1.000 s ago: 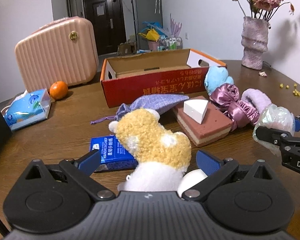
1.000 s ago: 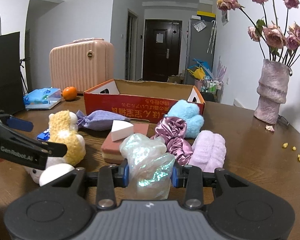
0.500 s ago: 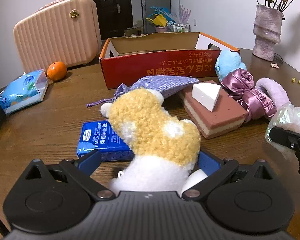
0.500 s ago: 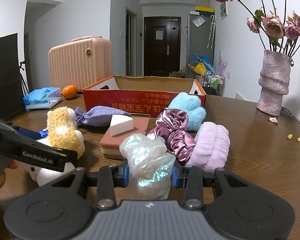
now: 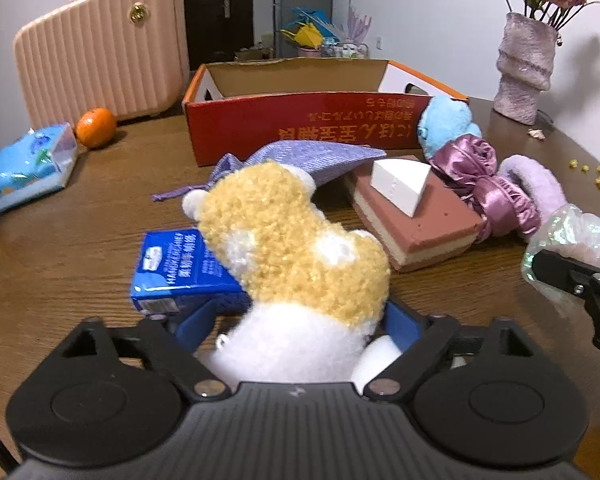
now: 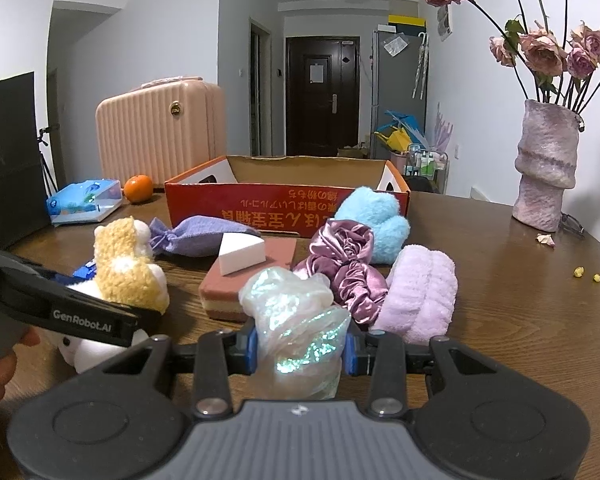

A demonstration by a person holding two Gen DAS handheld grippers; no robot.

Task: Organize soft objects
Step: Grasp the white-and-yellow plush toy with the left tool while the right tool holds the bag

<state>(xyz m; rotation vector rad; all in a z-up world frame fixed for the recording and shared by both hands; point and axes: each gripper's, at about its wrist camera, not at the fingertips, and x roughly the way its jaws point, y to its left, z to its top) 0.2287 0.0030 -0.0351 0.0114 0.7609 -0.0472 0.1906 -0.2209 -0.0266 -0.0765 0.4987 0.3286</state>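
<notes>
My left gripper (image 5: 296,320) has the yellow-and-white plush toy (image 5: 296,256) between its 2 blue pads, and its jaws are closing on the toy's white lower body; the right pad already sits against the fluff, while on the left I cannot tell whether the pad touches yet. The toy stands on the wooden table (image 5: 68,216), just in front of a blue tissue pack (image 5: 172,268). My right gripper (image 6: 300,350) is clamped on a crinkly iridescent pouch (image 6: 296,316), both pads pressing its sides. The main container is the red cardboard box (image 5: 300,120) at the far middle of the table; its top is open, and what I can see of the inside is bare brown cardboard, though its floor is hidden behind the near wall. Just in front of it lies a lilac drawstring bag (image 5: 300,156), tied shut and lying flat, its contents hidden. To the right of that is a brown layered sponge block (image 5: 416,220) with 1 white wedge sponge (image 5: 400,184) resting on top. Farther right sit a blue plush (image 5: 444,120) touching the box's near right corner, a purple satin scrunchie (image 5: 480,172) and a lilac fluffy roll (image 5: 536,176). At the far left stand a closed pink suitcase (image 5: 100,56), 1 orange (image 5: 96,128) and a clear-wrapped blue packet (image 5: 24,168). At the far right a pinkish vase (image 6: 548,168) holds dried roses (image 6: 548,48).
</notes>
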